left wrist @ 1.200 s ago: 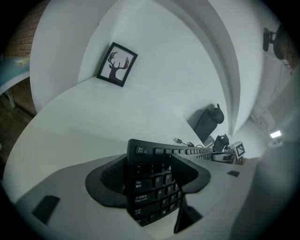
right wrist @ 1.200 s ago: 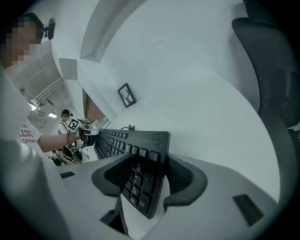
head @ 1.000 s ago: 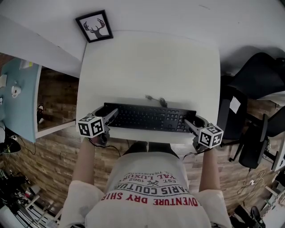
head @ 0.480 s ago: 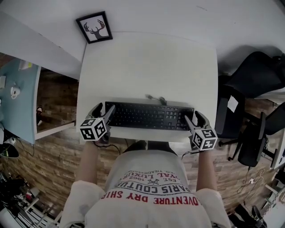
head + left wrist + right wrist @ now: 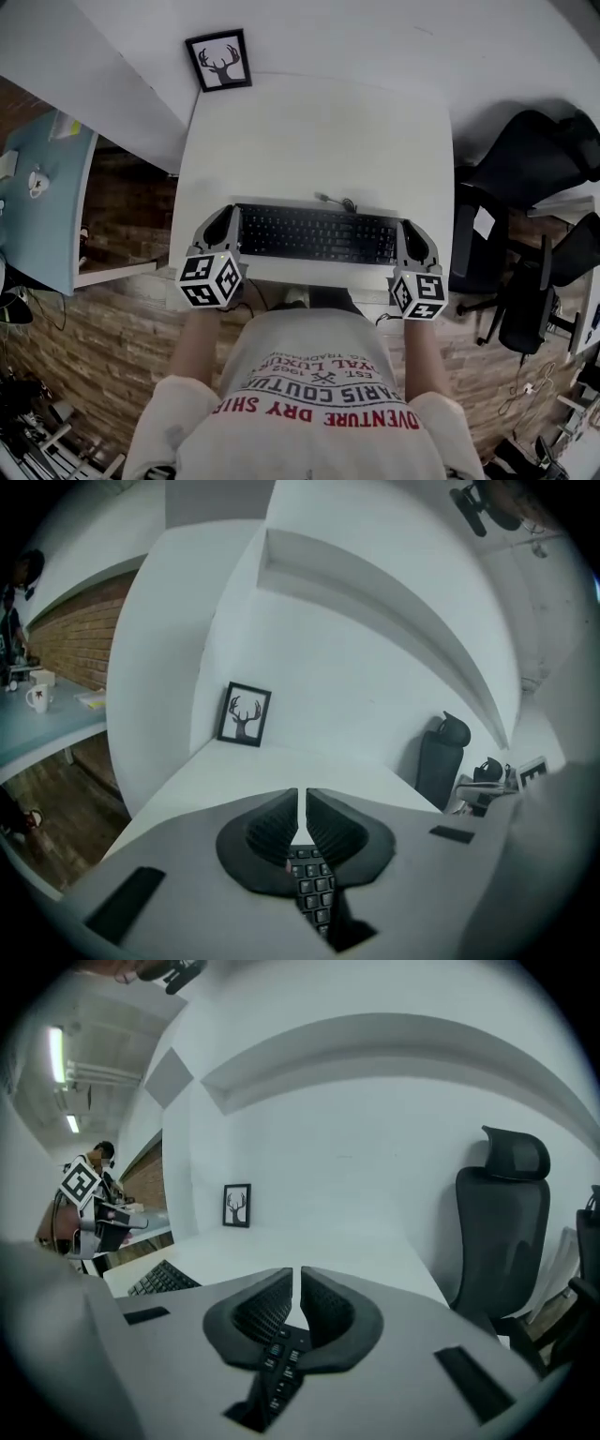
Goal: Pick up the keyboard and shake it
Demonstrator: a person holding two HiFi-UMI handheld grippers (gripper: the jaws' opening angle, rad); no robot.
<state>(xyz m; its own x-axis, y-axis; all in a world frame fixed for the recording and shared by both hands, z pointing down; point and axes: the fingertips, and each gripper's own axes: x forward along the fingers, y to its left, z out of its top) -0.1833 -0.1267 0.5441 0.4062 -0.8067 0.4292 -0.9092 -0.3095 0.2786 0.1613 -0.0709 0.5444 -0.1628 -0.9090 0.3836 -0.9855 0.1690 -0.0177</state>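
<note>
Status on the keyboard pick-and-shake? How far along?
Done: the left gripper and right gripper have just closed their jaws, each clamping one end of the keyboard.
In hand: the lift. The keyboard is held between them over the near part of the table and seems raised, though the gap underneath is hard to confirm.
Left: the shake. Nothing shows it has begun.

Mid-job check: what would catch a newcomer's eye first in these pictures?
The black keyboard lies across the near edge of the white table, its ends between the jaws of the left gripper and right gripper, which have just closed on them. Then come the framed deer picture at the table's far left corner and the black office chairs to the right.
</note>
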